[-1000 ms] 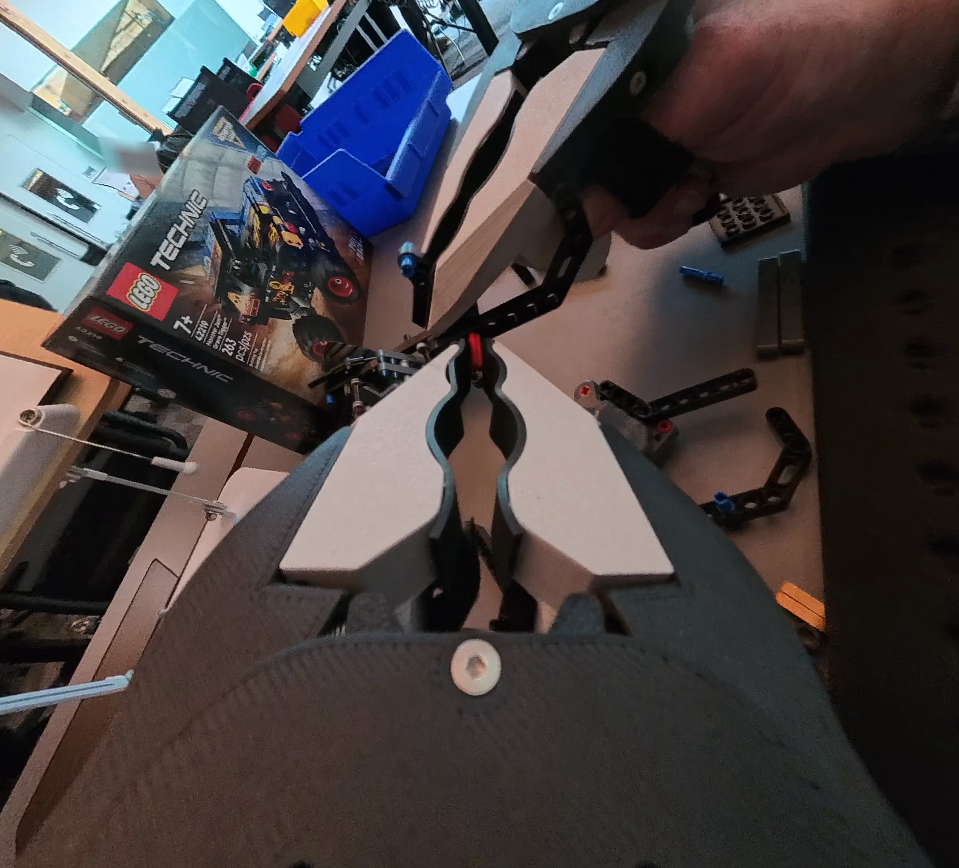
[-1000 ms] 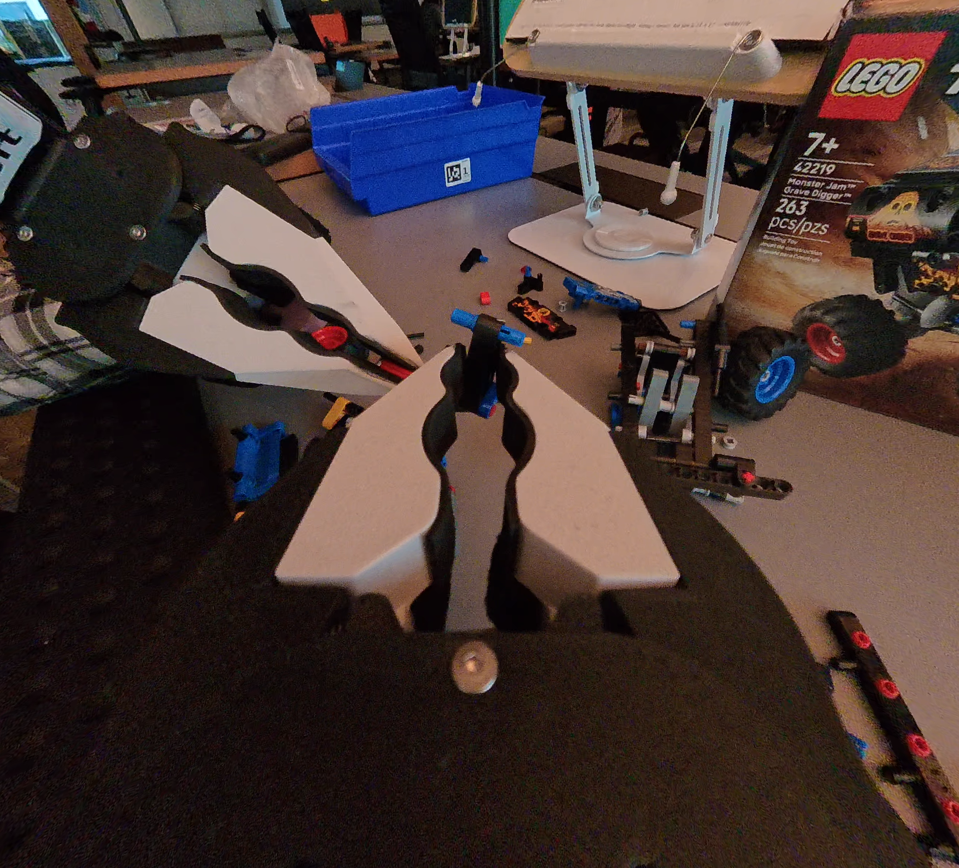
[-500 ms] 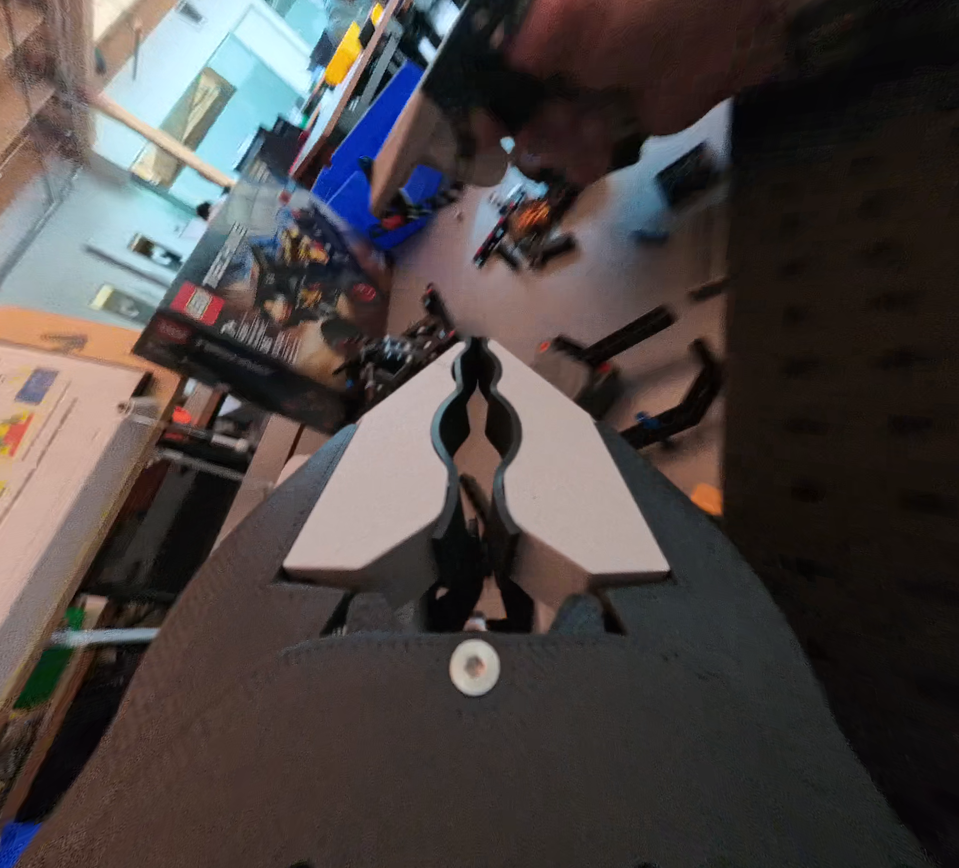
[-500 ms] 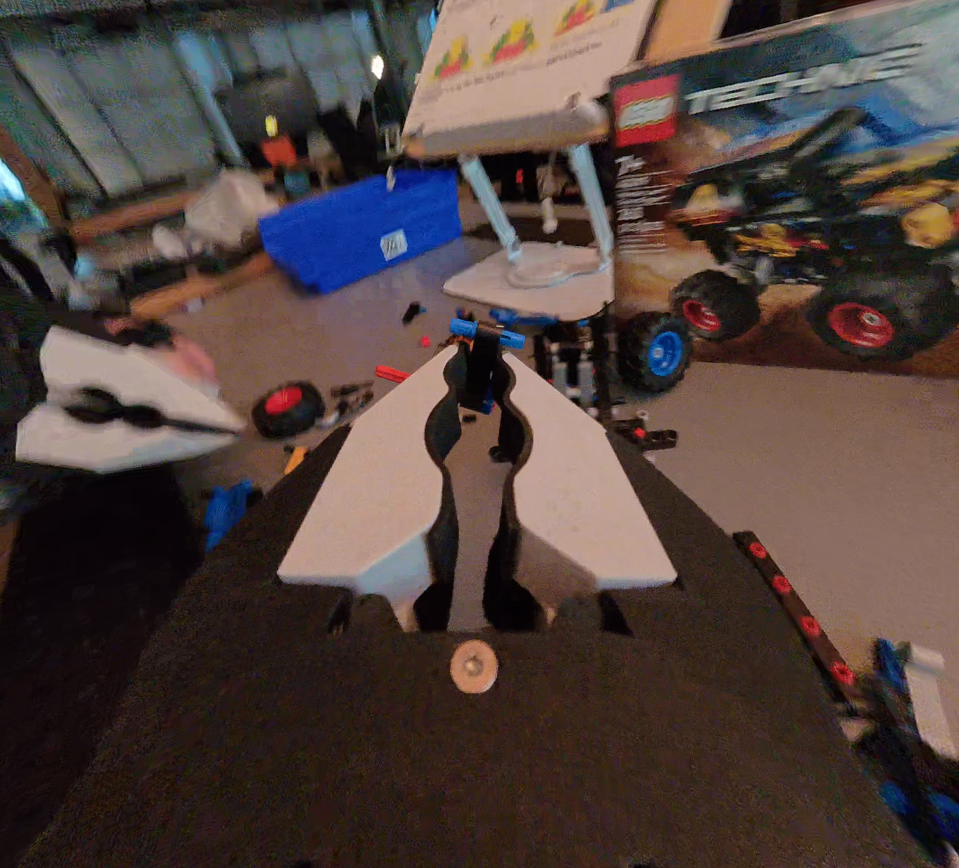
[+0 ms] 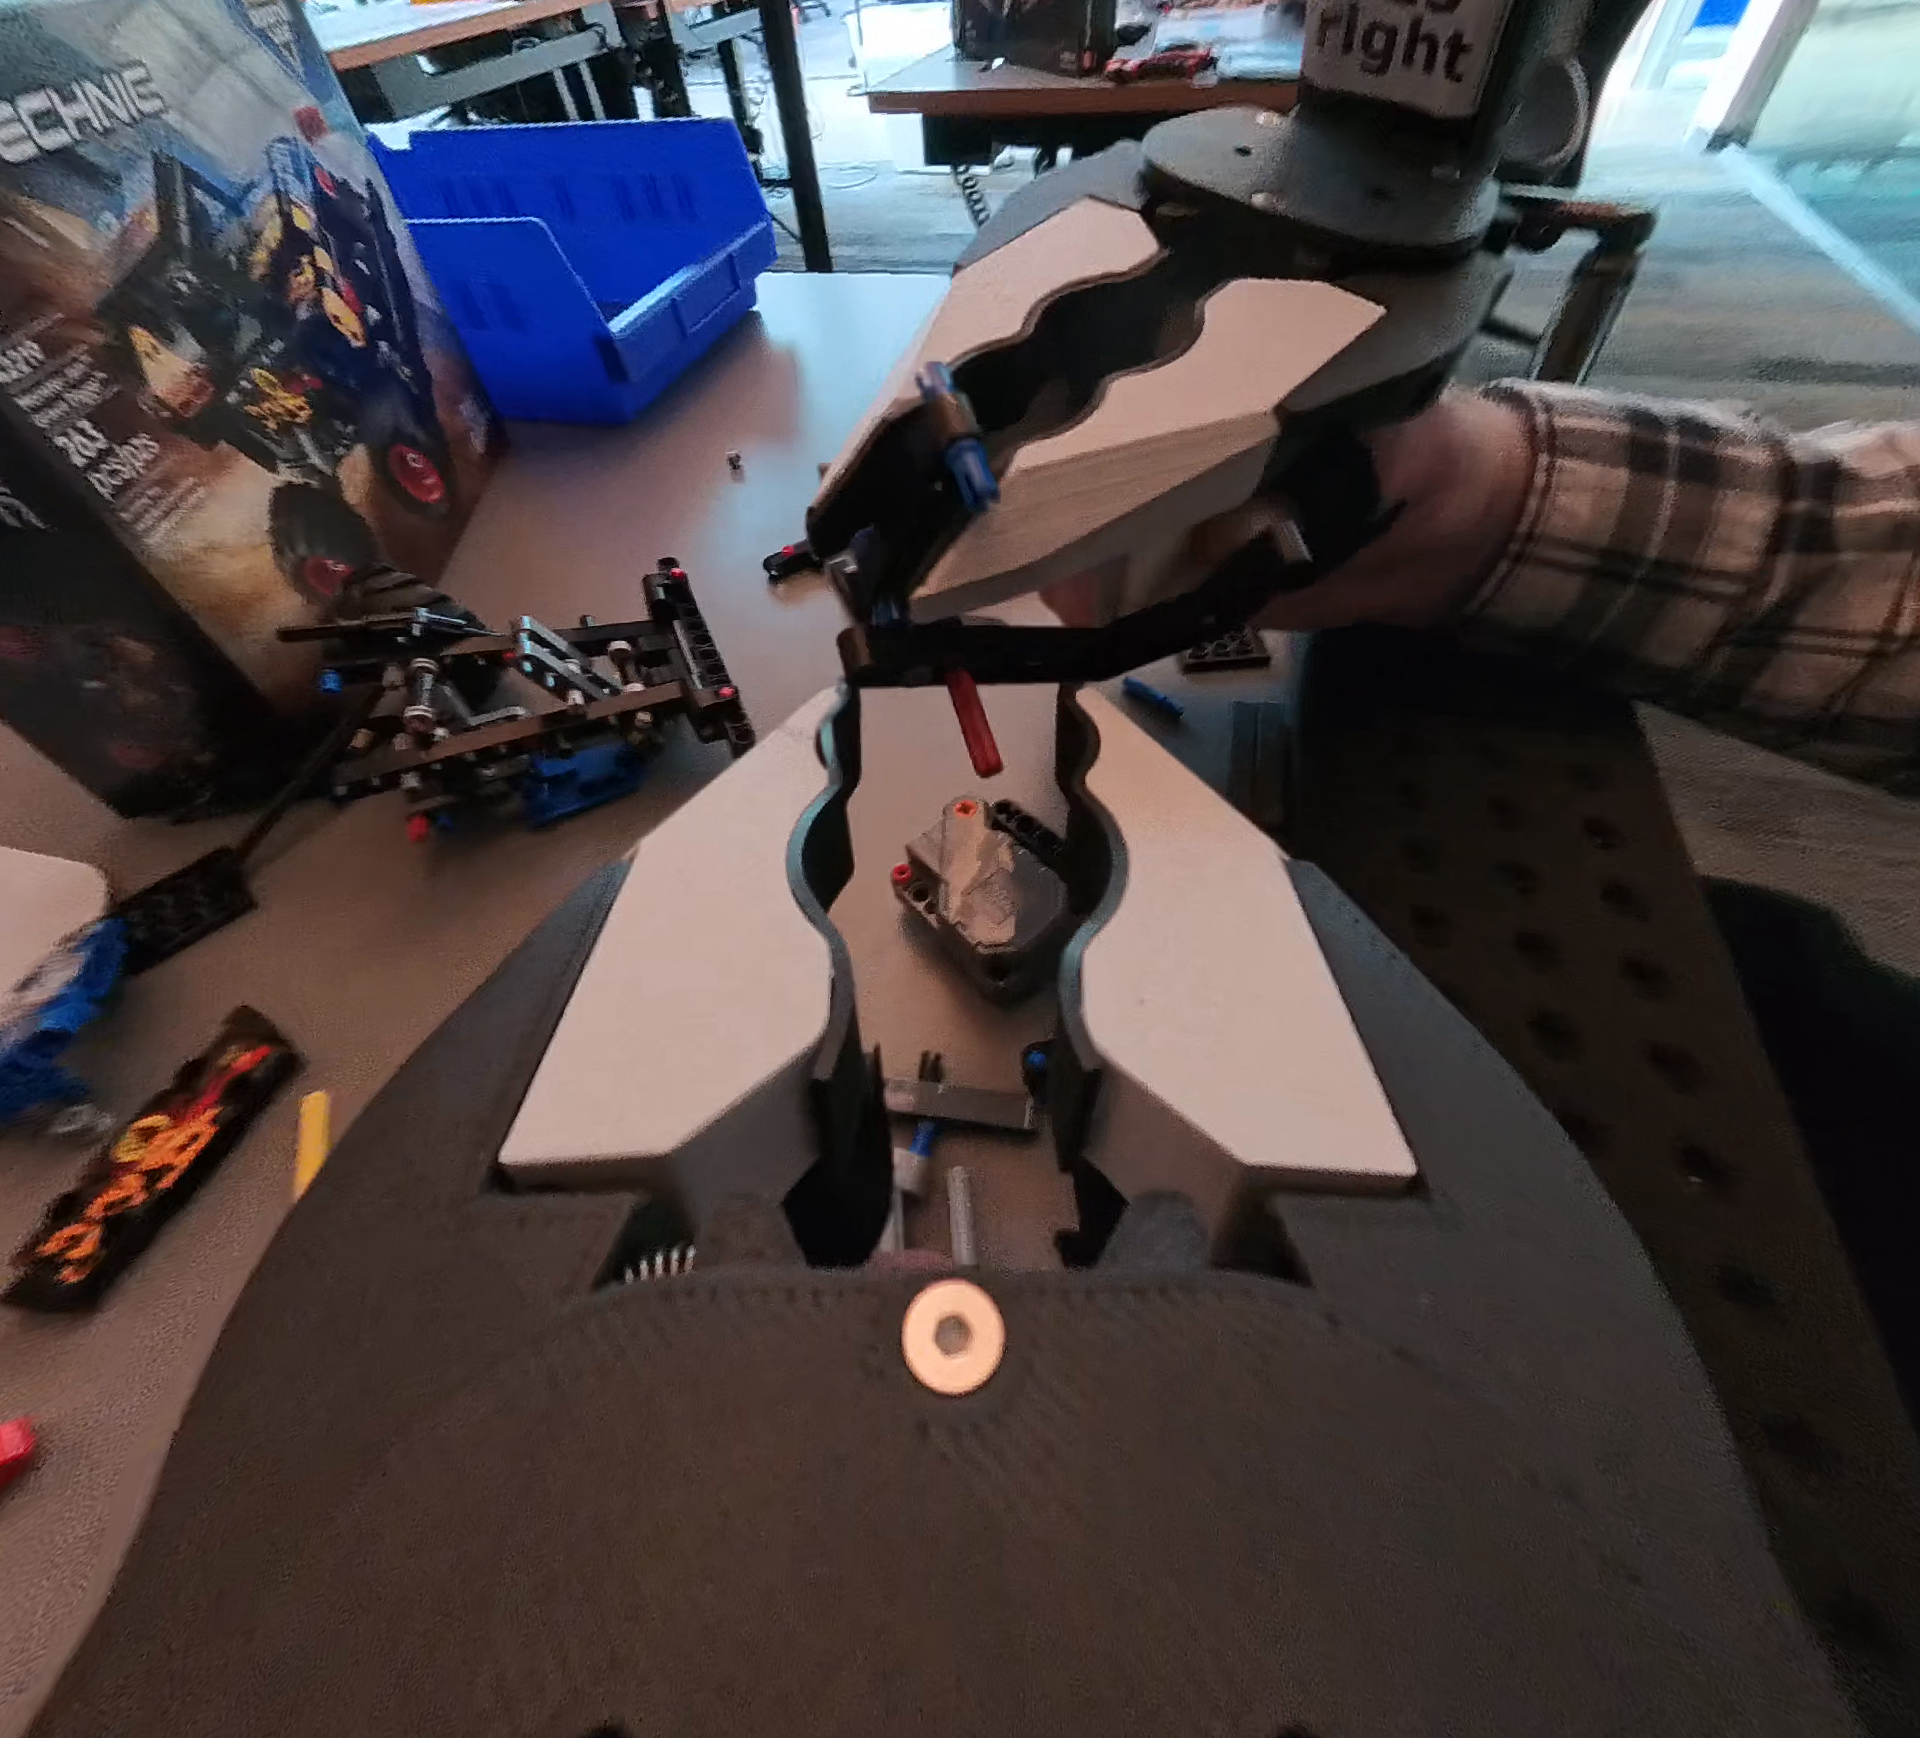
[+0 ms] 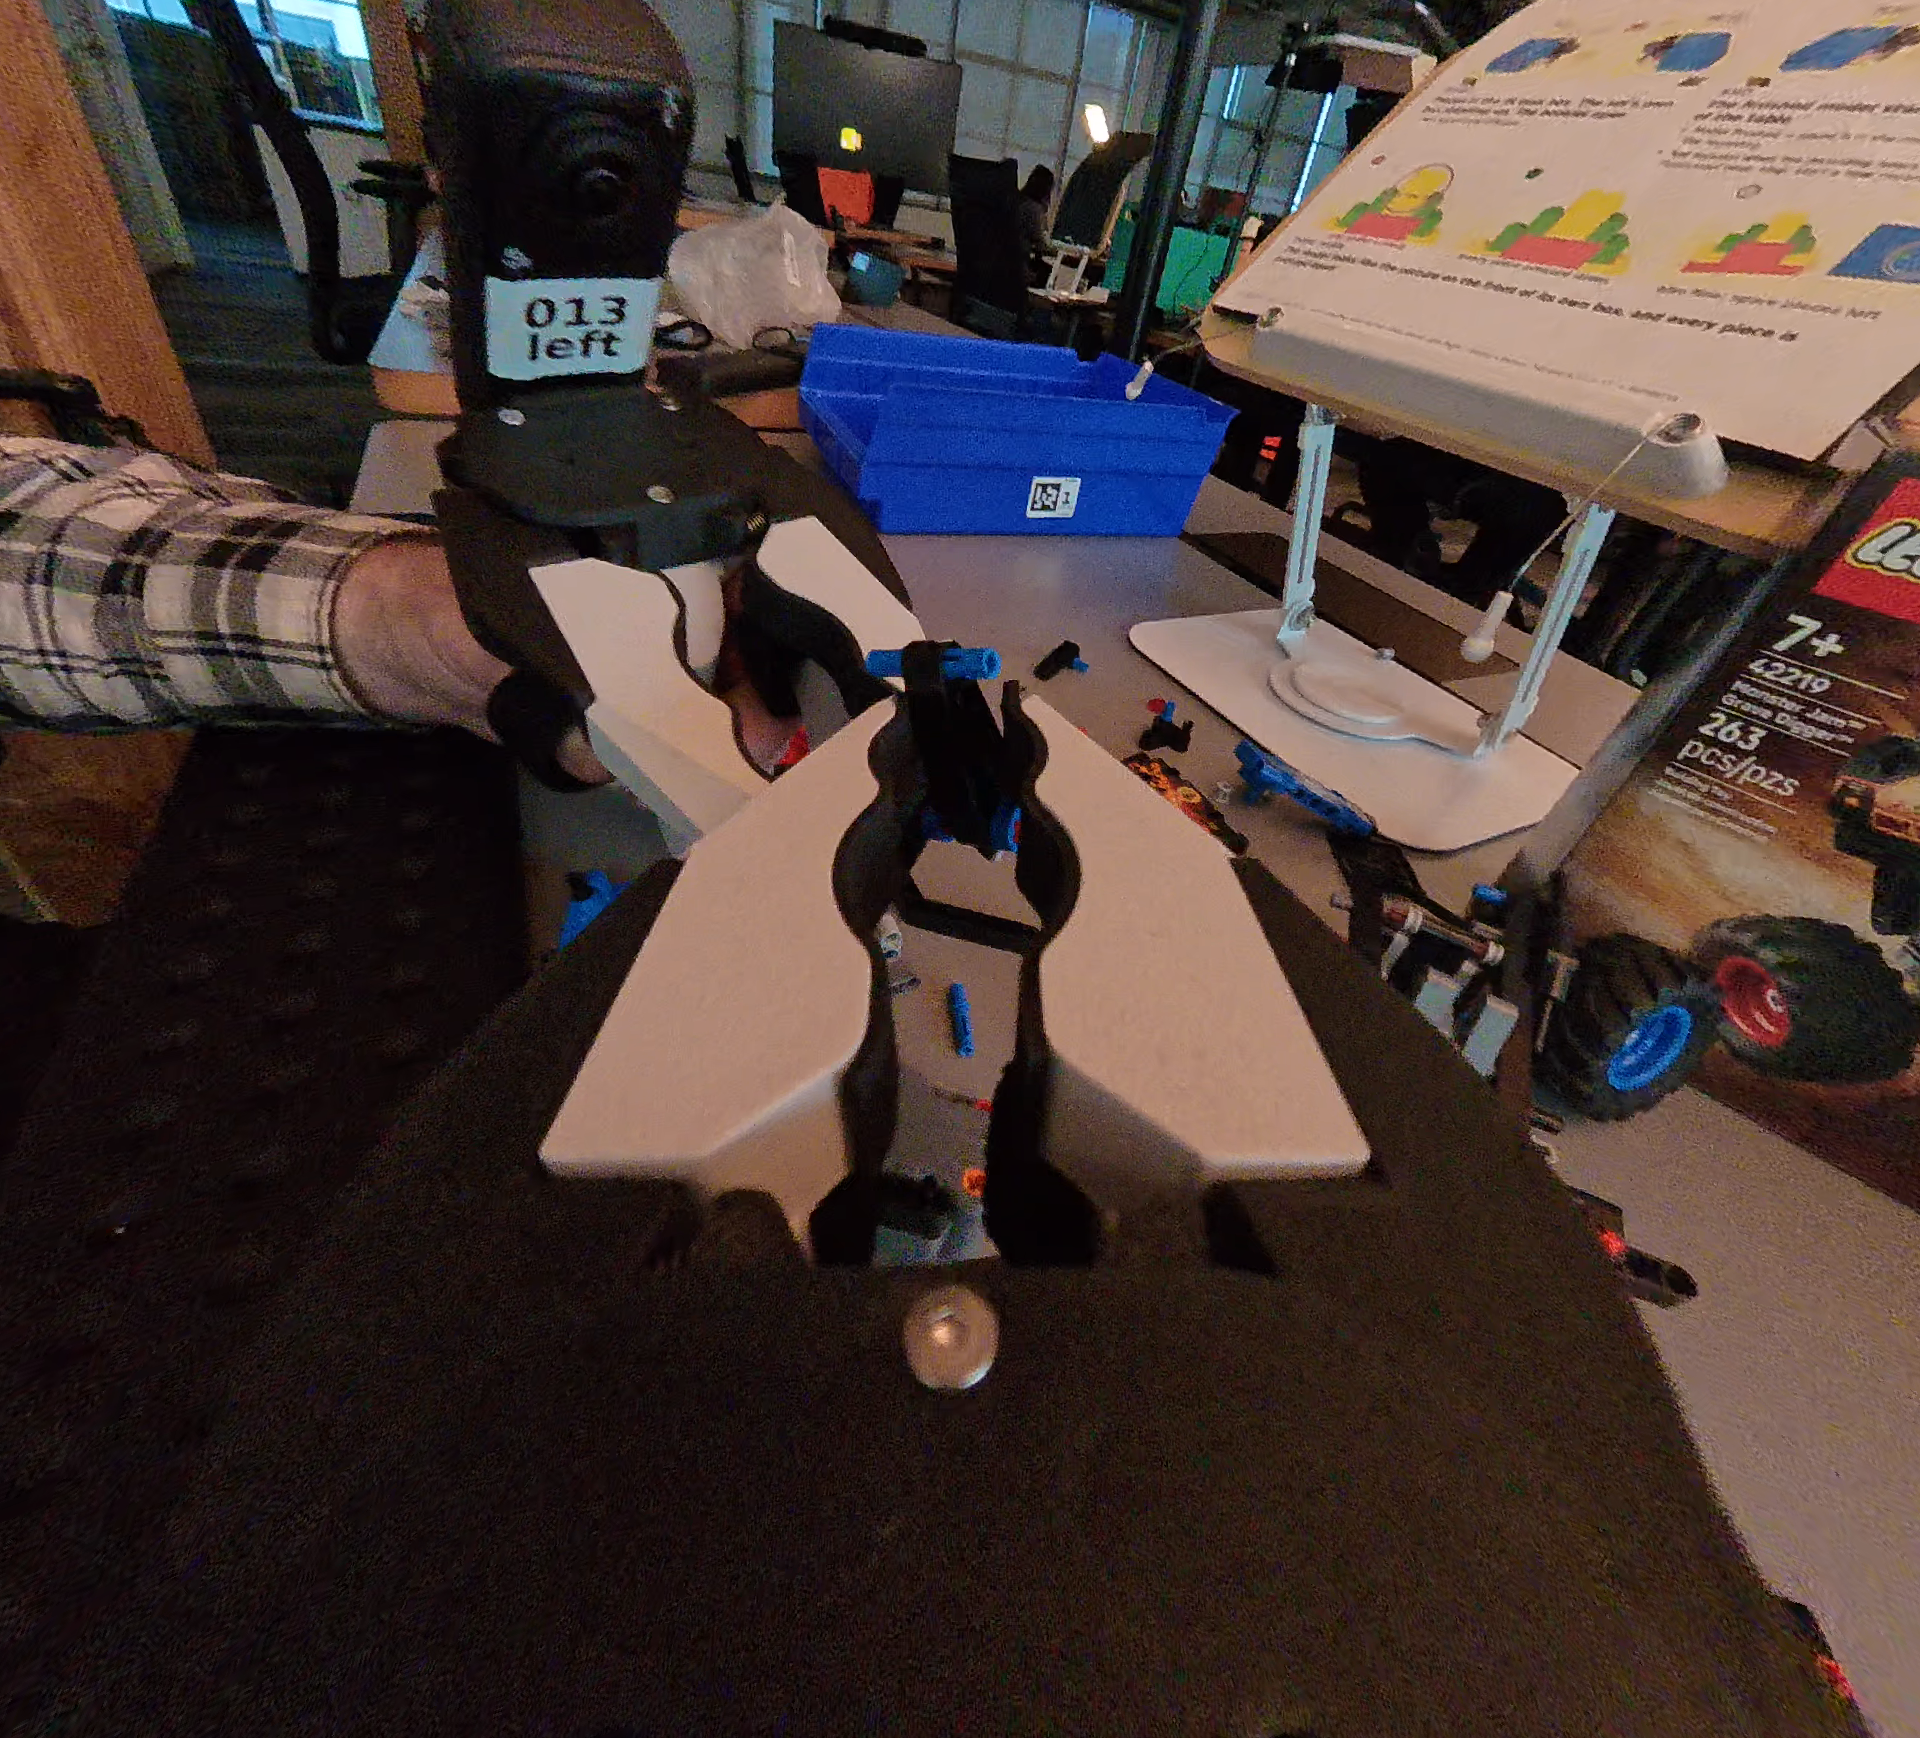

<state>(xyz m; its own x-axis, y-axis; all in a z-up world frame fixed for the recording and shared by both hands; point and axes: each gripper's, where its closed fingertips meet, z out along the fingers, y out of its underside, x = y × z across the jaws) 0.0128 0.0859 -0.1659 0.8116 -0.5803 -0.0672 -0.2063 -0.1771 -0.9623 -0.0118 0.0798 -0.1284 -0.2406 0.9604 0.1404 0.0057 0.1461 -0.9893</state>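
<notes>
My left gripper (image 5: 951, 712) is open over the grey table. A red pin (image 5: 974, 722) hangs between its fingertips without touching them. The pin sticks out of a long black beam (image 5: 1091, 639). My right gripper (image 6: 956, 732) is shut on that black beam piece (image 6: 951, 753), which carries blue pins (image 6: 932, 660). In the left wrist view the right gripper (image 5: 935, 483) comes in from the upper right, just above my left fingertips. In the right wrist view the left gripper (image 6: 774, 701) is close on the left. A grey block piece (image 5: 987, 899) lies on the table under my left fingers.
A partly built black chassis (image 5: 520, 701) lies left, before the toy box (image 5: 208, 338). A blue bin (image 5: 582, 265) stands behind. A flame-printed plate (image 5: 145, 1158) lies at the left edge, a black perforated mat (image 5: 1507, 961) on the right. A white sheet stand (image 6: 1403, 701) stands right of the bin. My left and right fingertips are right by each other.
My left gripper was shut on the red pin and has opened. The pin now stays in the beam held by the right gripper. Both grippers swung round to face each other.
</notes>
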